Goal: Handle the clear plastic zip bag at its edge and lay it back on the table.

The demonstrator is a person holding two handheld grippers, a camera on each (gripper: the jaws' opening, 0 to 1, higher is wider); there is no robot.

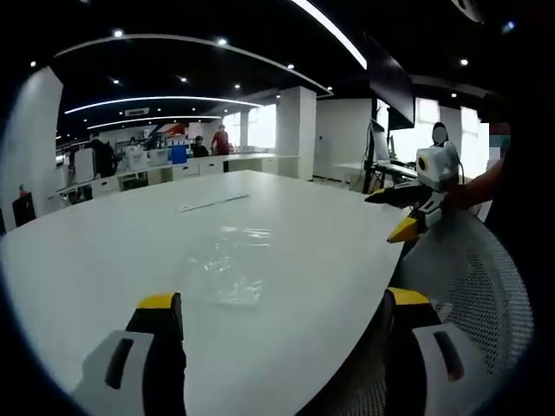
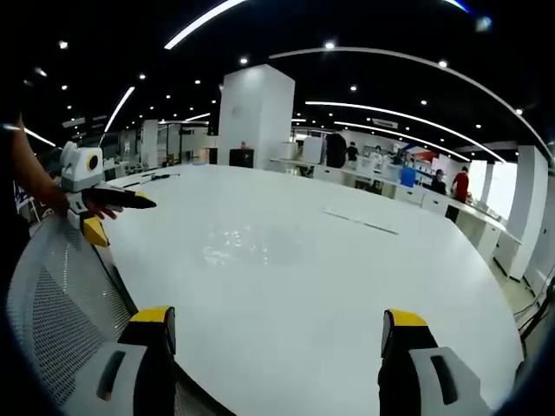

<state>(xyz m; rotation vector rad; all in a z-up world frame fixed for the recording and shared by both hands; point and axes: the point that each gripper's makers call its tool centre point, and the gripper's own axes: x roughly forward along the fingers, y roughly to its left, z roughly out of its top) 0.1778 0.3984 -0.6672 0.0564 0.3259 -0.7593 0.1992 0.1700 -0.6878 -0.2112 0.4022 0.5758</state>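
Two yellow-tipped jaws stand wide apart at the bottom of each view, so the left hand-held gripper [image 1: 282, 303] and the right hand-held gripper [image 2: 277, 321] are both open and empty. Just beyond, in the lower middle of the left gripper view, the clear plastic zip bag [image 1: 232, 264] lies flat on the white table [image 1: 130, 243], apart from both. Being thin and see-through, its edge could slip past the jaws, or the bag slide instead of lifting. Farther back lies a pale strip [image 1: 212, 203].
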